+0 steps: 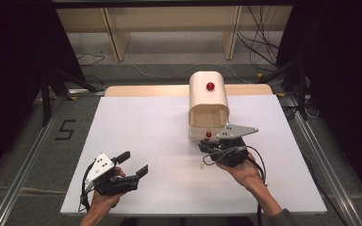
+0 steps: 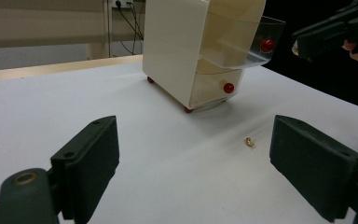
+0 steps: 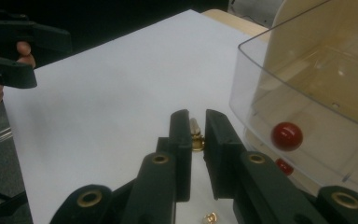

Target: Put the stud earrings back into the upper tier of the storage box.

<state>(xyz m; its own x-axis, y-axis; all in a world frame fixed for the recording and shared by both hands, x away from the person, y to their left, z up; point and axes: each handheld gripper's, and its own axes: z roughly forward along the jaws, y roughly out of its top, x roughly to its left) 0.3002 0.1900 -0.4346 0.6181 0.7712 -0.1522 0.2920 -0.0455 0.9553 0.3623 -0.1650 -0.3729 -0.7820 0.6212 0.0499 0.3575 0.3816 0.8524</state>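
Note:
A cream mini cabinet (image 1: 208, 92) with red knobs stands at the table's back middle. Its clear upper drawer (image 3: 307, 88) is pulled out, with a red knob (image 3: 286, 136) on its front. Just in front of the drawer hovers my right gripper (image 3: 196, 119), shut on a small gold piece (image 3: 196, 135). In the high view the right gripper (image 1: 203, 147) sits low by the cabinet's front. A second small gold piece (image 1: 201, 165) lies on the white table beneath it. At the front left, my left gripper (image 1: 134, 163) is held open with nothing between its fingers.
The white tabletop (image 1: 146, 122) has free room left of the cabinet. The left gripper view shows the loose gold piece (image 2: 249, 141) lying between its wide jaws and the cabinet (image 2: 182, 51). Cables and wooden frame legs lie on the floor beyond the table.

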